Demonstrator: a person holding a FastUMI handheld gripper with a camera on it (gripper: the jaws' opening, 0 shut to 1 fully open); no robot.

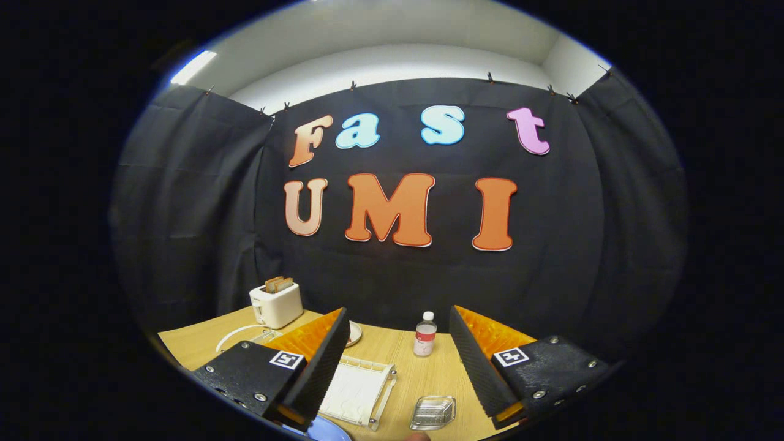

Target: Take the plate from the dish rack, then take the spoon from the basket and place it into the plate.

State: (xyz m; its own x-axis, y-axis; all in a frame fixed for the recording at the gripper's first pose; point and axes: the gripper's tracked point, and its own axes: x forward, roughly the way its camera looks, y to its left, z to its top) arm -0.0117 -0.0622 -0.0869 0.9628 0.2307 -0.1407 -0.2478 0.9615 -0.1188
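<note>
Standing wide apart, the fingers of the tongs (398,312) are spread with nothing between them but bare wooden table (422,373); they touch nothing. Each finger carries a small square black-and-white marker (286,359) on its back, a pattern and not writing.

Low in the picture, under the tip-to-base line of the left finger, a sliver of the blue plate (327,430) shows. It seems to lie flat on the table, just beside the near corner of the dish rack (361,392); the finger hides most of it, so I cannot tell whether it touches the rack. The white rack lies in the lower middle, its long axis running away from the tongs toward the wall, a little slanted to the right.

To the rack's right, near the right finger's base, sits a clear glass dish (433,412). Beyond it, between the fingertips, stands an upright bottle (424,335) with a white cap; its label is too small to read.

At middle left, beyond the left finger, a white toaster (277,304) holds two slices of toast (278,283). A white wire piece (245,334) lies before it, indistinct.
</note>
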